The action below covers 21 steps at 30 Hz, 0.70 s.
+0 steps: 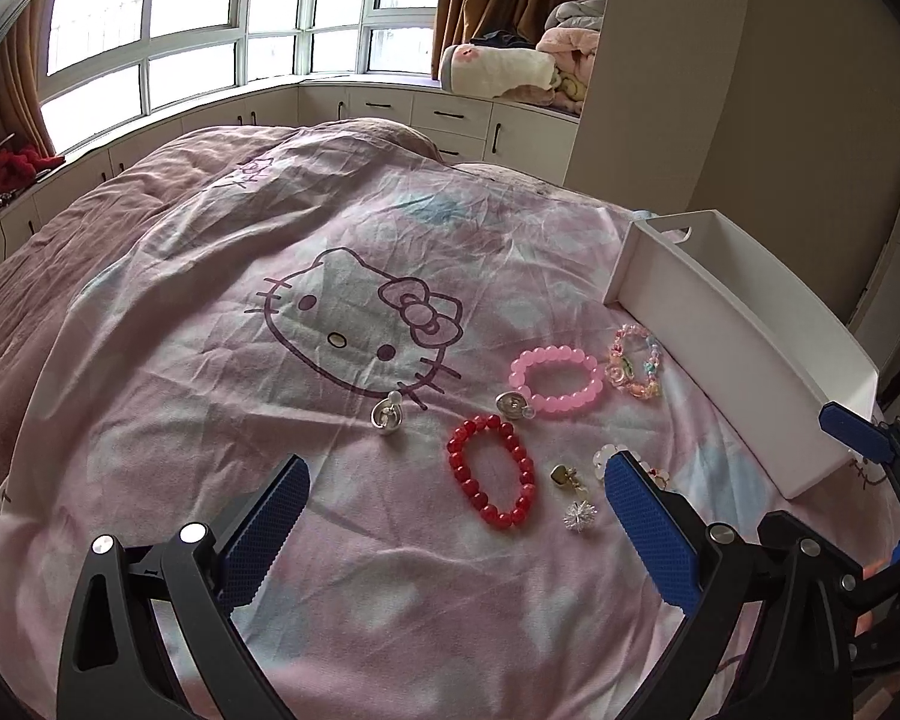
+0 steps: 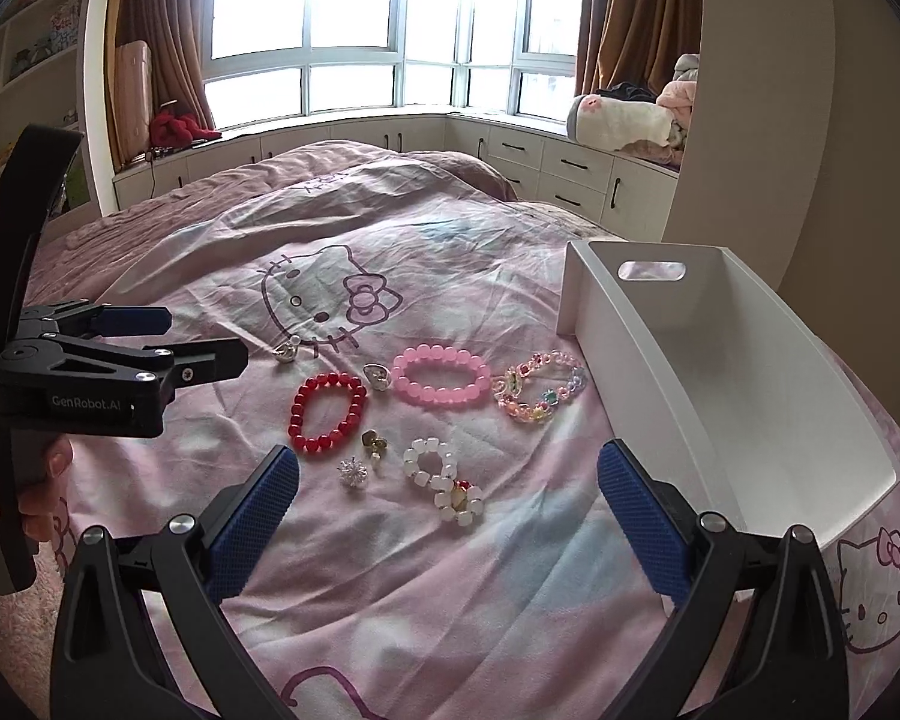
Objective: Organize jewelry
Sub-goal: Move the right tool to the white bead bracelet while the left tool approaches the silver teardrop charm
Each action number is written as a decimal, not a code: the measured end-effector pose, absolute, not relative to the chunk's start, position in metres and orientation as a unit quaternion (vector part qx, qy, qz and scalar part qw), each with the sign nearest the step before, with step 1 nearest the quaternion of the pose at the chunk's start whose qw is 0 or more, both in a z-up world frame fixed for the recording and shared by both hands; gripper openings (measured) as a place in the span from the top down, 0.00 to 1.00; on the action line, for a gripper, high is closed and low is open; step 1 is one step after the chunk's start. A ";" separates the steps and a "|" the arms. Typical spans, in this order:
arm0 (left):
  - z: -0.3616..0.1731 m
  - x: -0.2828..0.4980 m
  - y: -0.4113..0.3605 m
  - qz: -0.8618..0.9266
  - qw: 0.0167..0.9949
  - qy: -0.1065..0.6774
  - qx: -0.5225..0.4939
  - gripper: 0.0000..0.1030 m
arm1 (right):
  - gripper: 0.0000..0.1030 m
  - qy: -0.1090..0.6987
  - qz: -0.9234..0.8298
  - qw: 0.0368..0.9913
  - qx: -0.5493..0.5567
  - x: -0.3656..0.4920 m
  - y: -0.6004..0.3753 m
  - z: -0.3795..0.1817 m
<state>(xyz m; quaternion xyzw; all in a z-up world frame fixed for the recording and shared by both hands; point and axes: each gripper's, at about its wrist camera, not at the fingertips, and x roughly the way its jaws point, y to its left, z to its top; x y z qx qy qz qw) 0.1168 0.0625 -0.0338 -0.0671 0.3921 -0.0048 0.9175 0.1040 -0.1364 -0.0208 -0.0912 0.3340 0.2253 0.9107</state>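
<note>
Jewelry lies on a pink bedspread (image 2: pixel 390 570): a red bead bracelet (image 1: pixel 455 459) (image 2: pixel 297 414), a pink bead bracelet (image 1: pixel 555 354) (image 2: pixel 438 354), a multicolour bracelet (image 1: pixel 621 375) (image 2: pixel 513 387), a white bead bracelet (image 2: pixel 429 447), two silver charms (image 2: pixel 285 351) (image 2: pixel 378 375), a gold heart (image 2: pixel 371 439) and a silver spiky ball (image 2: pixel 352 471). To their right stands a white box (image 2: pixel 630 348) with nothing in it. My left gripper (image 1: pixel 456 468) (image 2: pixel 204 339) hovers open near the red bracelet. My right gripper (image 2: pixel 447 453) hovers open in front of the white bracelet.
The bedspread (image 1: pixel 270 240) is wrinkled, with cat prints. Low white cabinets (image 2: pixel 540 162) under the window run behind the bed, with folded blankets (image 2: pixel 624 117) on top. A hand (image 2: pixel 42 480) holds the left gripper's handle. Shelves (image 2: pixel 24 60) stand at the far left.
</note>
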 end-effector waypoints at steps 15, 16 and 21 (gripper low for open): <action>-0.076 0.189 0.097 -0.015 0.894 0.444 -0.055 0.03 | 0.27 0.436 0.227 0.860 -0.138 0.154 -0.112 -0.090; -0.077 0.190 0.097 -0.018 0.894 0.443 -0.056 0.04 | 0.29 0.441 0.228 0.857 -0.140 0.155 -0.111 -0.093; -0.085 0.196 0.095 -0.031 0.892 0.449 -0.054 0.25 | 0.45 0.466 0.242 0.839 -0.143 0.163 -0.109 -0.108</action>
